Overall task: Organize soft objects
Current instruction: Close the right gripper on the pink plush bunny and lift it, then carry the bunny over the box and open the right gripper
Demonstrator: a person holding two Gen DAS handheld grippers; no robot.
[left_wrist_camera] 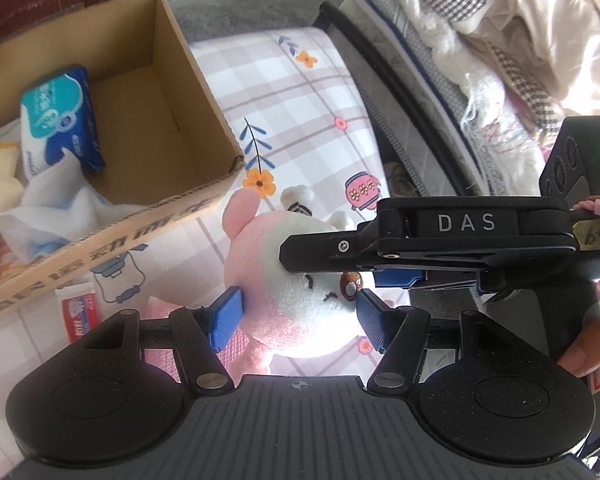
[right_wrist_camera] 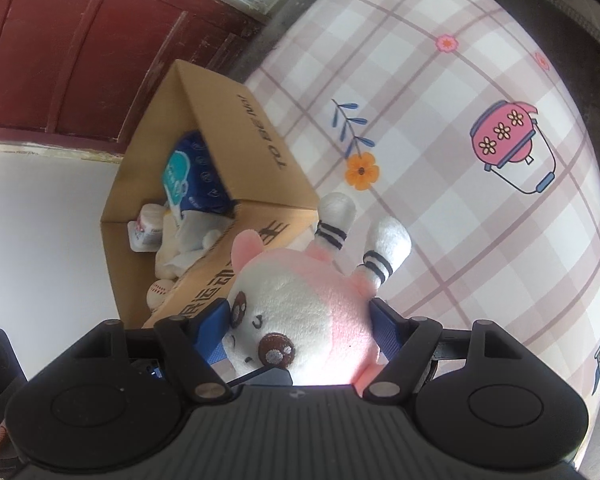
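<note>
Left wrist view: your left gripper (left_wrist_camera: 298, 314) has its ribbed blue pads on either side of the round head of the pink-and-white plush toy (left_wrist_camera: 296, 312); the left pad touches the fuzzy pink side, and the other meets the white face near a brown eye patch, so the toy looks grasped. Your right gripper (left_wrist_camera: 332, 268), matte black and boxy, comes in from 3 o'clock with one finger lying across the toy's forehead.

Right wrist view: your right gripper (right_wrist_camera: 300, 322) clasps the same plush toy (right_wrist_camera: 300, 304), its pads pressed into the fleece at both sides. The striped-cuffed stubby feet point to 12 o'clock.

The toy hangs over a smooth checked bed sheet with printed flowers (left_wrist_camera: 300, 92). At 10 o'clock stands an open corrugated brown cardboard box (left_wrist_camera: 204, 92), holding a glossy blue-and-white tissue pack (left_wrist_camera: 60, 116), crumpled white cloth (left_wrist_camera: 56, 204) and a small stitched white ball (right_wrist_camera: 159, 291). A flat red-and-white packet (left_wrist_camera: 78, 308) lies on the sheet just beside the box.
</note>
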